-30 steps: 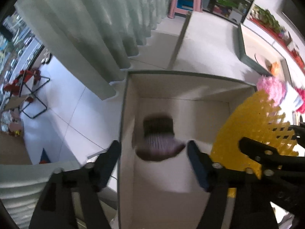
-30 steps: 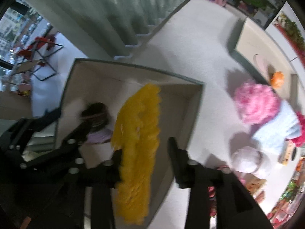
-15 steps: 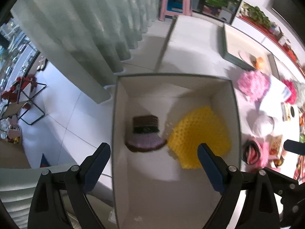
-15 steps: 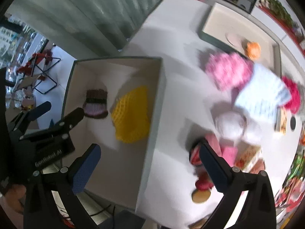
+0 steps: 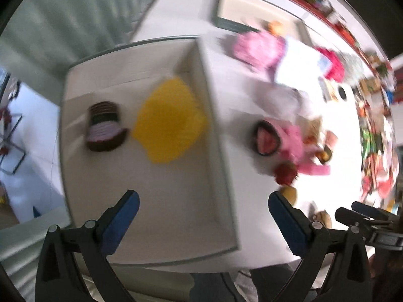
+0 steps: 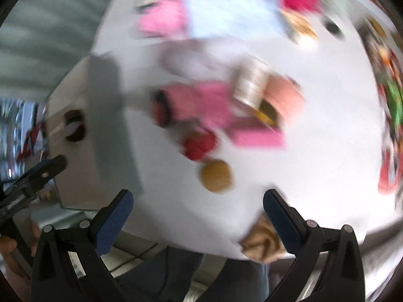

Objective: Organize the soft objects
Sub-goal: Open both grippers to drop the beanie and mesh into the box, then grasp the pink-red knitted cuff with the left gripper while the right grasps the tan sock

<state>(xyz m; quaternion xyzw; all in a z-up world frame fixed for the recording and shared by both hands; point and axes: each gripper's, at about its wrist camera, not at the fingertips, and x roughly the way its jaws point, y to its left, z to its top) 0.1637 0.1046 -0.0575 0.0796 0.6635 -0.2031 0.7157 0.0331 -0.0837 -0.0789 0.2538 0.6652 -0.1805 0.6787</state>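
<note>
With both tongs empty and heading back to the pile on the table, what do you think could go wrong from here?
1. The tan cloth hangs over the table's near edge and may slip off if brushed.
2. In the crowded pile, the right tongs might grab the hard-looking can lying against the pink fabric.
3. Both views are blurred, so aim could be off.
</note>
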